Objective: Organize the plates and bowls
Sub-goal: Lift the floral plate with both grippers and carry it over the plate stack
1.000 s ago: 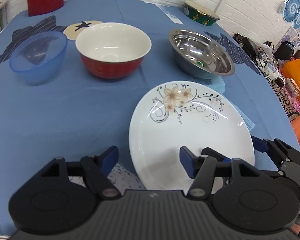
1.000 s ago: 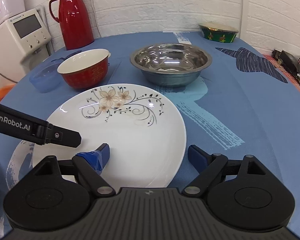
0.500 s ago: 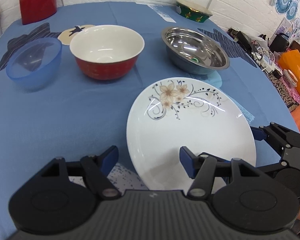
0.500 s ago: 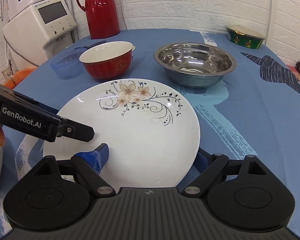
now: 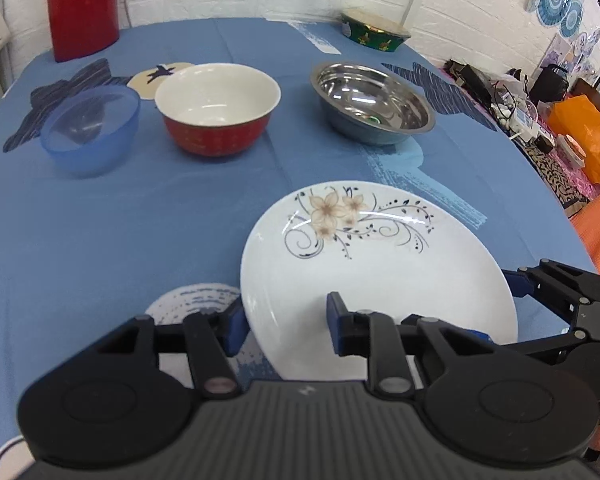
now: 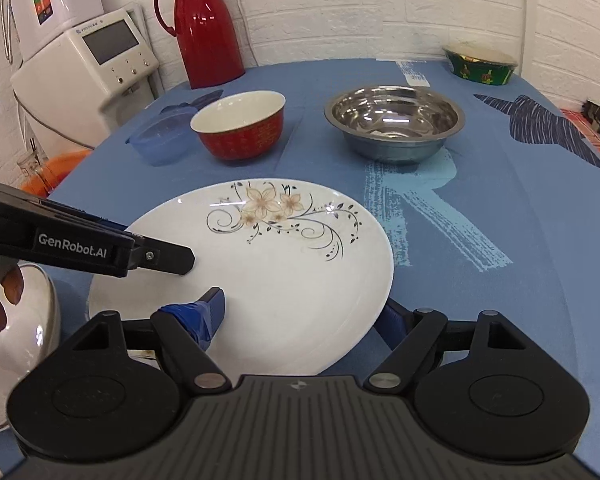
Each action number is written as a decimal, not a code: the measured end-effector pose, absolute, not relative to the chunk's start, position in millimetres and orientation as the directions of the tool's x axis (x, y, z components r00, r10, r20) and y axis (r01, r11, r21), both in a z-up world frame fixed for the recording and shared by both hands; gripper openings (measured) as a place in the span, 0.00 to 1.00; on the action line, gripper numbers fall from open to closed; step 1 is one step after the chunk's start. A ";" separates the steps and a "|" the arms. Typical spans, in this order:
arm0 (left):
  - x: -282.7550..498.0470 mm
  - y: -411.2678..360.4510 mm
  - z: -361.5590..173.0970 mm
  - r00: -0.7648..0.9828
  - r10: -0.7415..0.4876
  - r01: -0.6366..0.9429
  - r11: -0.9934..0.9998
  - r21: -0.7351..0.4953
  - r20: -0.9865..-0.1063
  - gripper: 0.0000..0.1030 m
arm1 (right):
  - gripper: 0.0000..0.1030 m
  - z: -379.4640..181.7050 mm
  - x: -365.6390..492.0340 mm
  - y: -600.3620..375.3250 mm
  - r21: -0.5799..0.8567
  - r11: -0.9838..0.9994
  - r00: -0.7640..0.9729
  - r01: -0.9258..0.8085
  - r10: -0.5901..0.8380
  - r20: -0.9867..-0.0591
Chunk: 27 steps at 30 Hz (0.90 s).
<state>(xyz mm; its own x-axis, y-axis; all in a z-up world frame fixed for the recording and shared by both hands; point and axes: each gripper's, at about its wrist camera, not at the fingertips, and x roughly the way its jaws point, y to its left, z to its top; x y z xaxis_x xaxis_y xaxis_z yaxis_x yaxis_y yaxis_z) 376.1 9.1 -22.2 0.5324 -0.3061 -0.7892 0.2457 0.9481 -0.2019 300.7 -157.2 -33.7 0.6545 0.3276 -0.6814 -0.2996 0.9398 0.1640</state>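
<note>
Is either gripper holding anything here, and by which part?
Both hold the floral plate by its near rim: the left gripper at the plate's left edge, the right gripper at its right, each with one finger above, one below.

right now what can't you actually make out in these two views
- Plate near rim: both views, hidden behind the gripper bodies.
- Right gripper: right wrist view, its right pad sits under the plate's edge, so contact is unclear.
- Shiny lid-like thing: right wrist view, cut off by the left edge.
- Green bowl contents: both views, too far away.

Floral plate (image 6: 284, 276) (between both grippers)
</note>
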 end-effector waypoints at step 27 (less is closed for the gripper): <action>178.3 184.8 0.7 0.703 -0.083 -0.047 0.986 -0.162 -0.707 0.22 | 0.67 -12.6 178.5 1.0 0.260 0.795 0.576 -0.548 0.584 -0.572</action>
<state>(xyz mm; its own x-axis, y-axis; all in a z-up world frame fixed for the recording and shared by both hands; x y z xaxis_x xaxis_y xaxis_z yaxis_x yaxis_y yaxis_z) 178.3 184.8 0.7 0.7028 -0.0825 -0.7065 -0.0467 0.9858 -0.1615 178.5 1.0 -12.6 0.5763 0.5836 -0.5722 -0.5477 0.7954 0.2596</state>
